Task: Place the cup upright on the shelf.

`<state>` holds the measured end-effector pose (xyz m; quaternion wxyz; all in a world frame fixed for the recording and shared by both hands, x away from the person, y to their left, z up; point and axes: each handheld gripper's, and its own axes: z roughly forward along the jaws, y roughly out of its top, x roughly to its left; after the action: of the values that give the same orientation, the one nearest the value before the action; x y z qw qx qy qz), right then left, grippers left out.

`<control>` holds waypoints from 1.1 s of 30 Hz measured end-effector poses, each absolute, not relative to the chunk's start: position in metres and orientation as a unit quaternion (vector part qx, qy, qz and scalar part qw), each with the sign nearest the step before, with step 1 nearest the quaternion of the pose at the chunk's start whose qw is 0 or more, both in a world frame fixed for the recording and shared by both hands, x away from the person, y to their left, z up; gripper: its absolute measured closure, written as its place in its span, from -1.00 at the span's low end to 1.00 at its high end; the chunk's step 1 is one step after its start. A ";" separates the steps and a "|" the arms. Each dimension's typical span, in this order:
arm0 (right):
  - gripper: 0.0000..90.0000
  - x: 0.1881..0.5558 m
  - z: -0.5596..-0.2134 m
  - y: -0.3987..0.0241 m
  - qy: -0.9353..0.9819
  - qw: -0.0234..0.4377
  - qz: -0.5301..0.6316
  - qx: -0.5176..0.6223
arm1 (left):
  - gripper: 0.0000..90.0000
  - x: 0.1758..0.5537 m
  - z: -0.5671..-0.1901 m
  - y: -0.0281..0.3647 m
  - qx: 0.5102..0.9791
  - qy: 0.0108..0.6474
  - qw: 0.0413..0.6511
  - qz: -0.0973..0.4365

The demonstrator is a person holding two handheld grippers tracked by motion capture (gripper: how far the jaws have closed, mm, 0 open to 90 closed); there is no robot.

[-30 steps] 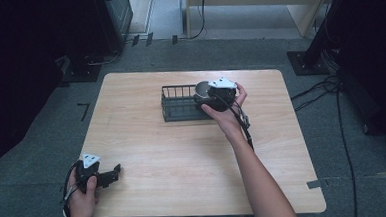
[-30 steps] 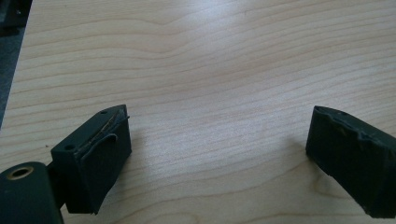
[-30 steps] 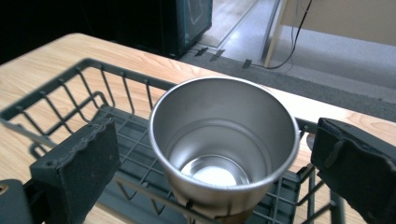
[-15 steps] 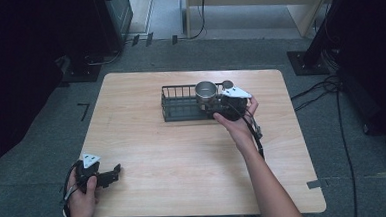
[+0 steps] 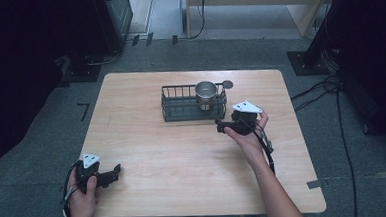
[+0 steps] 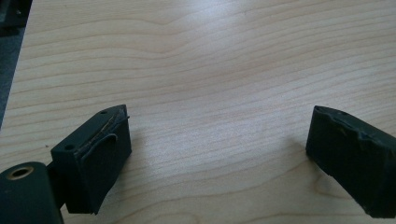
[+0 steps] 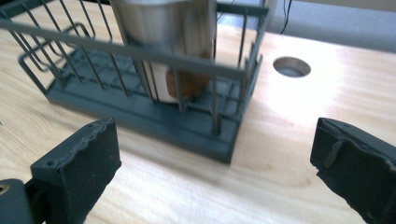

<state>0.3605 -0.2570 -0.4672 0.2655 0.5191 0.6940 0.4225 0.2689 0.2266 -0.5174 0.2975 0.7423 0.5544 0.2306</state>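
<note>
A pale wooden desk (image 5: 158,155) stands on grey carpet. The steel cup (image 5: 206,94) sits upright in the dark wire rack (image 5: 181,109), just beyond the right gripper (image 5: 221,125), its fingers released; the left gripper (image 5: 115,171) gapes too.

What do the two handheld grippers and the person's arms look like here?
Each gripper, left and right, is black, with a grey three-cornered plate on top and a dark cable trailing back along the arm. The gripper views show two blocky black jaws with worn, scuffed pads. The forearms are bare, no sleeves in sight.

No text, label, brand or number can be read on anything here
</note>
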 end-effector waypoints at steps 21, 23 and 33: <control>-0.96 0.332 -0.504 -0.288 0.696 0.258 0.392 0.543 | -0.84 0.269 -0.517 0.227 0.742 0.554 0.298 0.231; -0.96 0.327 -0.507 -0.293 0.695 0.260 0.388 0.547 | -0.84 0.269 -0.517 0.227 0.742 0.555 0.298 0.231; -0.96 0.310 -0.514 -0.307 0.696 0.261 0.376 0.553 | -0.84 0.269 -0.517 0.227 0.742 0.554 0.298 0.231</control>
<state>0.3099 -0.3070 -0.5141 0.2614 0.5527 0.6964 0.3758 0.2689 0.2266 -0.5174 0.2976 0.7422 0.5544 0.2307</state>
